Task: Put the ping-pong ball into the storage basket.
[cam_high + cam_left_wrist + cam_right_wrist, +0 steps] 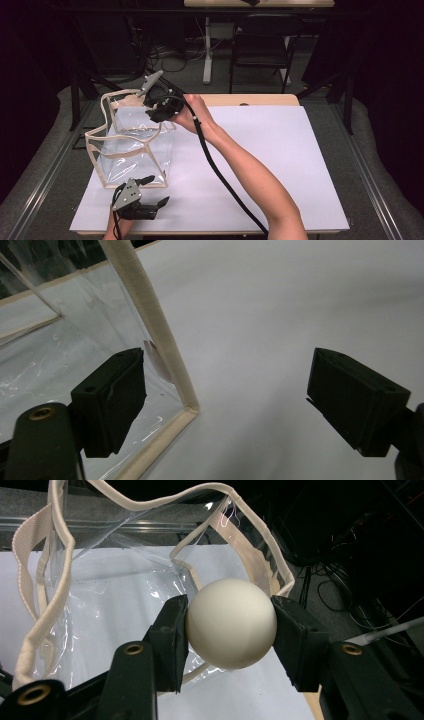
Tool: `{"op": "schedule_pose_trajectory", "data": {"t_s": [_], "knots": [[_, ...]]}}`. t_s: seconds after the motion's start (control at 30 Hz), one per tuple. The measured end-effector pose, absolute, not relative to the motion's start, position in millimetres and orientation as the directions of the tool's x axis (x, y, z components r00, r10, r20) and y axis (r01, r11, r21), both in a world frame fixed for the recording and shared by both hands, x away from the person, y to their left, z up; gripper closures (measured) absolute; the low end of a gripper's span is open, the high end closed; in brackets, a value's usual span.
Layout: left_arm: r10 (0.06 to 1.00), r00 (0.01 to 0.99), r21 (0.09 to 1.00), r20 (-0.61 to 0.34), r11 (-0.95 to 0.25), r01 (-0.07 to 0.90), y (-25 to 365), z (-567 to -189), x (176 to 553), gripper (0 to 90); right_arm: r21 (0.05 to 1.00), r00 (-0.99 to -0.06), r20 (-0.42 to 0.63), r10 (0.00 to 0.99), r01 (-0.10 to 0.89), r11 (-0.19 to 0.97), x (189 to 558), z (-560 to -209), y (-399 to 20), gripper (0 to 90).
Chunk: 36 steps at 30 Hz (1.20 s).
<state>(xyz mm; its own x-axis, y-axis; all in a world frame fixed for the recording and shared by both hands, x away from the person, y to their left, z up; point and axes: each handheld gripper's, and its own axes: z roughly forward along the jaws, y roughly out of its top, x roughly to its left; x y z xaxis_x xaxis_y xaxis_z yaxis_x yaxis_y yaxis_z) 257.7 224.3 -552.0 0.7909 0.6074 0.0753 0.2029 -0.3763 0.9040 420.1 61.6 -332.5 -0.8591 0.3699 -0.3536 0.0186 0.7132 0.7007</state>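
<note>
Right gripper view: smooth white ball (231,622) in claw (230,630).

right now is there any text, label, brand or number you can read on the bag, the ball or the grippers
None can be read.
Clear bag: no print on its plastic or cream trim.
White ball in the right gripper: plain, no mark.
Left gripper: black jaws, no lettering.
White table cover: blank.
</note>
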Motion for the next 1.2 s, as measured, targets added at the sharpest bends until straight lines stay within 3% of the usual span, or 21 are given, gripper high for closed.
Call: {"op": "schedule_pose_trajectory", "data": {"t_s": [1.2], "knots": [[0.606, 0.792, 0.905, 0.074, -0.375, 0.202, 224, -552, 258, 16.0, 0.619, -0.905, -0.318, 0.284, 0.028, 0.785, 415, -349, 87, 50.9]]}}
